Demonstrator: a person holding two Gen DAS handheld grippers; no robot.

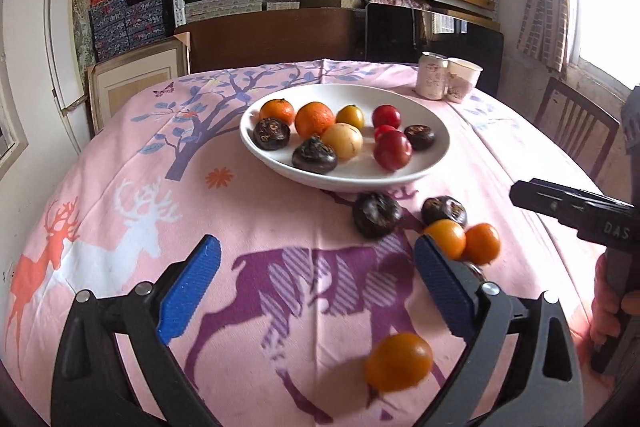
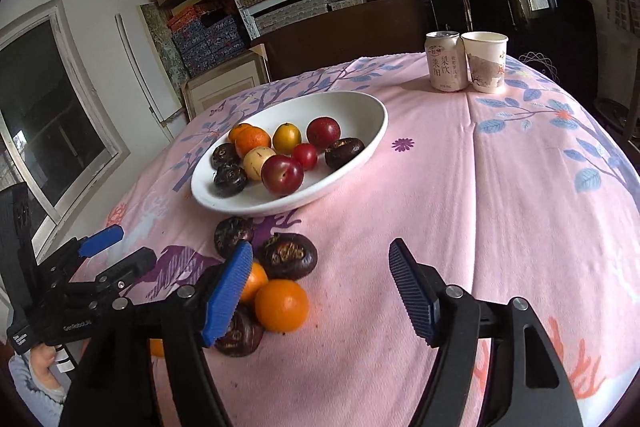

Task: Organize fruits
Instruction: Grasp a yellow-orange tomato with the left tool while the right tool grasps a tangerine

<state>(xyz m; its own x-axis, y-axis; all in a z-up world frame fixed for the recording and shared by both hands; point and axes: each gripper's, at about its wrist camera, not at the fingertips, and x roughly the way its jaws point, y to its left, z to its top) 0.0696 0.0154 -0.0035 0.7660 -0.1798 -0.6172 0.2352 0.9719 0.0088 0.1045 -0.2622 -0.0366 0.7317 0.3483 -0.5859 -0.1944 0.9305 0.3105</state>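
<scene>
Gleaming orange, red and dark wrinkled fruits (image 1: 347, 141) in white bowl (image 1: 436, 163); both grippers' fingers (image 1: 188, 291) spread, empty.

A pink-clothed table (image 2: 500, 187) bears a white bowl (image 2: 360, 115), can (image 2: 446, 63), paper cup (image 2: 486, 65) and loose fruits (image 2: 282, 305).

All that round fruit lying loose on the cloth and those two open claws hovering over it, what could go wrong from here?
The loose orange fruit near the left tool is round and might roll across the tablecloth if nudged. The right tool hangs beside a tight cluster, an orange touching dark water chestnuts, so closing on one may knock the others. The white bowl is already crowded; added fruit might bump some out.
</scene>
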